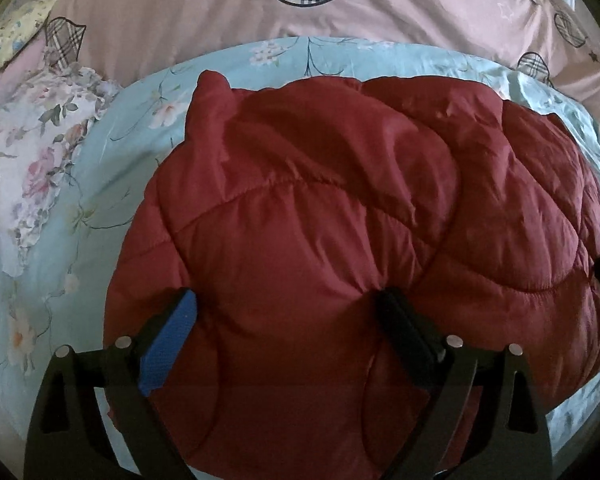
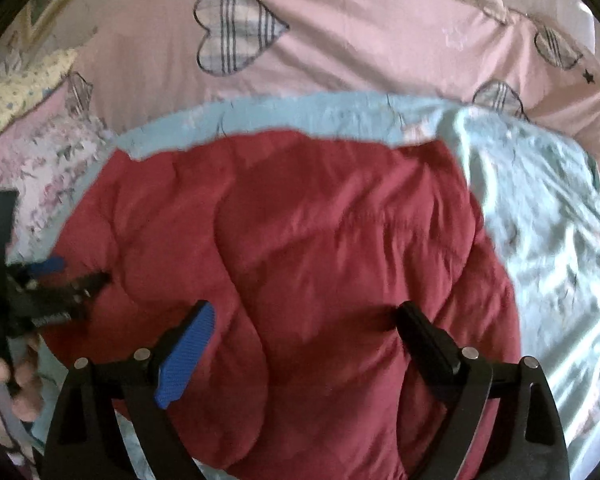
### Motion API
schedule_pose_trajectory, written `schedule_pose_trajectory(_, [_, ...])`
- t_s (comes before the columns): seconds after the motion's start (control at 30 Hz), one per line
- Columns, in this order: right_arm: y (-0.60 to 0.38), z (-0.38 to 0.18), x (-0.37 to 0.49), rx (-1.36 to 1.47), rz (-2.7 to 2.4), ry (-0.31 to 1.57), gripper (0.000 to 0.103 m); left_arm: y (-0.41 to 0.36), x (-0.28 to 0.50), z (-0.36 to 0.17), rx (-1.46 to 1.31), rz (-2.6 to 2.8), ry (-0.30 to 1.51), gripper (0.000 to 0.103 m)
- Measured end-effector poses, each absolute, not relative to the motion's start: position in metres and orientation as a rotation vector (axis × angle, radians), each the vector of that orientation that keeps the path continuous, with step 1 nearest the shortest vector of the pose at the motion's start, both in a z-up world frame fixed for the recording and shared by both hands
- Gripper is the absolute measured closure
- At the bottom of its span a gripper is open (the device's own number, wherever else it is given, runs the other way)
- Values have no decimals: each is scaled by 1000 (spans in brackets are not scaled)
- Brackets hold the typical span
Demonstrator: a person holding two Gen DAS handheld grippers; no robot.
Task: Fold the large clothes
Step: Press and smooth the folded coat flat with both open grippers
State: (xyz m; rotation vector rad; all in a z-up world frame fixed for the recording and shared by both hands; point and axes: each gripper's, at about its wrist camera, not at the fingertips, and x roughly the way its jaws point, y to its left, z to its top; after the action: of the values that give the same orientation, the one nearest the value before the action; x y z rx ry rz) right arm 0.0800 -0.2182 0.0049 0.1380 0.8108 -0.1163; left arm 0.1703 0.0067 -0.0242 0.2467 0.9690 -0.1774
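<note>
A dark red quilted puffer jacket (image 1: 340,208) lies folded in a thick bundle on the light blue floral sheet (image 1: 112,128). It also shows in the right wrist view (image 2: 300,240). My left gripper (image 1: 286,300) is open and empty, its fingers spread just above the jacket's near part. My right gripper (image 2: 304,312) is open and empty over the jacket's near right part. The left gripper also shows at the left edge of the right wrist view (image 2: 76,272), held by a hand, at the jacket's left edge.
A pink quilt with plaid hearts (image 1: 260,8) lies bunched along the far side of the bed. A floral ruffled pillow (image 1: 40,152) sits at the left. The blue sheet (image 2: 548,220) is rumpled to the right of the jacket.
</note>
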Motion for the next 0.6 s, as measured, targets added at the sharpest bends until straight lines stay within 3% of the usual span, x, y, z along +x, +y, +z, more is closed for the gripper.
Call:
schedule_pose_trajectory(0.2, [-237, -18, 115, 162, -128, 885, 9, 9, 176, -22, 249, -182, 973, 7])
schedule_pose_trajectory(0.6, [-243, -31, 115, 174, -144, 852, 8, 6, 183, -28, 254, -184, 975, 2])
